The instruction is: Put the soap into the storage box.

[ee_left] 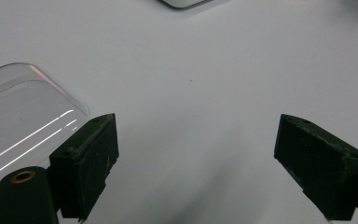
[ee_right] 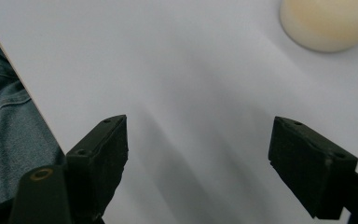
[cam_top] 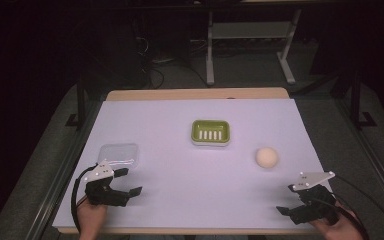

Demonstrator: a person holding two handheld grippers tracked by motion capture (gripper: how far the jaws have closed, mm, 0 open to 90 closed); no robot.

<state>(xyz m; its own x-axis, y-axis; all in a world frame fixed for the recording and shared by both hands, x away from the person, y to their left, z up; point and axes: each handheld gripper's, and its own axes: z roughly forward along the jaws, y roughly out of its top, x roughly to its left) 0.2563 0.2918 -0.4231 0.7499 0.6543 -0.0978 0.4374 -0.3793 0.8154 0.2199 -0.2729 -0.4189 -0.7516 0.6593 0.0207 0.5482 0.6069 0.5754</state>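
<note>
A white sheet point(cam_top: 180, 165) covers the table point(cam_top: 195, 94). Near its middle sits a green soap dish point(cam_top: 210, 132). A clear lid point(cam_top: 119, 153) lies at the left, just beyond the left gripper point(cam_top: 129, 182), whose jaws stand wide with nothing between them. The right gripper point(cam_top: 287, 199) rests at the near right edge, jaws also wide and empty. A round cream soap point(cam_top: 266, 157) lies beyond it, apart from it and to the right of the dish
</note>
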